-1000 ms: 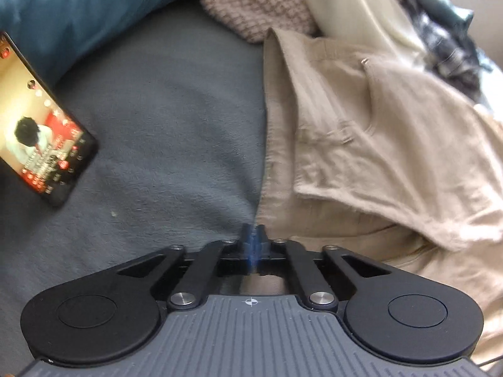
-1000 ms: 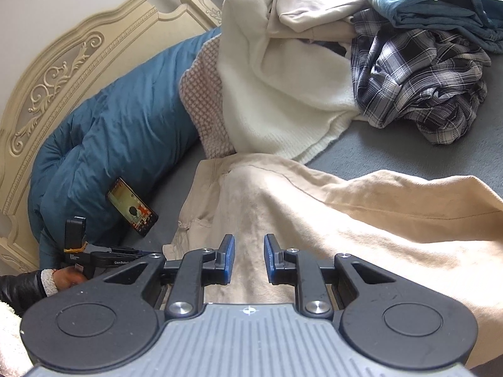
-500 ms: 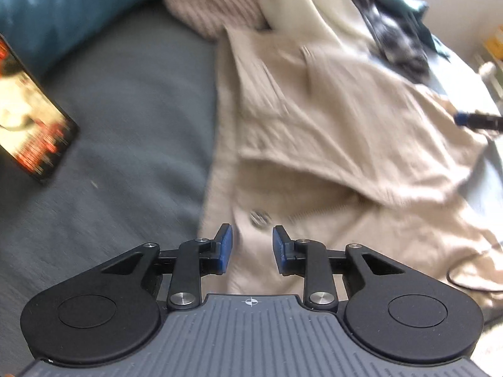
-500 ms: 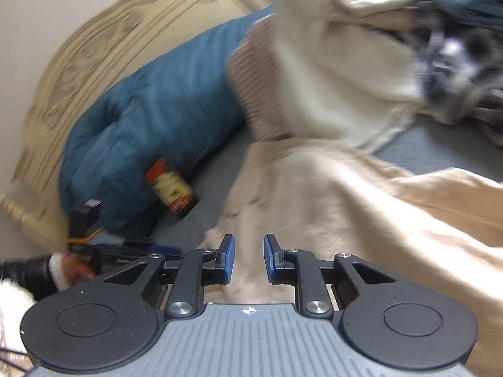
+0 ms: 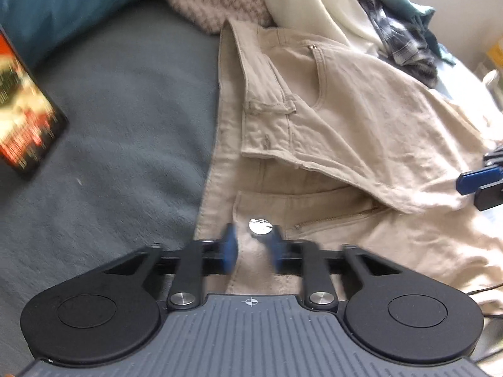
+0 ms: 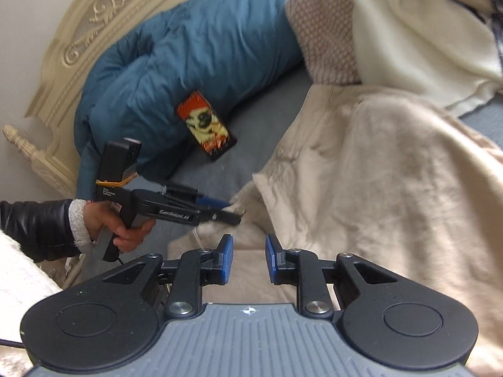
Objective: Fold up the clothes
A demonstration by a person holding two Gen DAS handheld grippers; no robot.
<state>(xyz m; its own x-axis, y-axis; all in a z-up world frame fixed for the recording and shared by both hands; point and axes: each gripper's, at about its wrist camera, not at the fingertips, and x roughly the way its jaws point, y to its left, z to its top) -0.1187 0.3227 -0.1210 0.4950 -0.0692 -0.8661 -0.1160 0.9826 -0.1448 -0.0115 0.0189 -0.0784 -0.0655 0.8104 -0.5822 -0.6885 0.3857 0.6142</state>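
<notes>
L gripper (image 5: pixel 251 248) opened over trousers (image 5: pixel 345 132); phone (image 5: pixel 22 119) nearby.

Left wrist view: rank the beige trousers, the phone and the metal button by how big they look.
1. beige trousers
2. phone, partly cut off at the frame edge
3. metal button, smallest though nearest the camera

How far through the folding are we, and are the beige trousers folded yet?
Early. Done: the beige trousers lie spread on the grey bed cover, one flap turned over, not folded. In hand: nothing gripped; the left gripper is open at the waistband button, the right gripper open above the cloth. Left: folding them, then the heap with the plaid shirt.
</notes>
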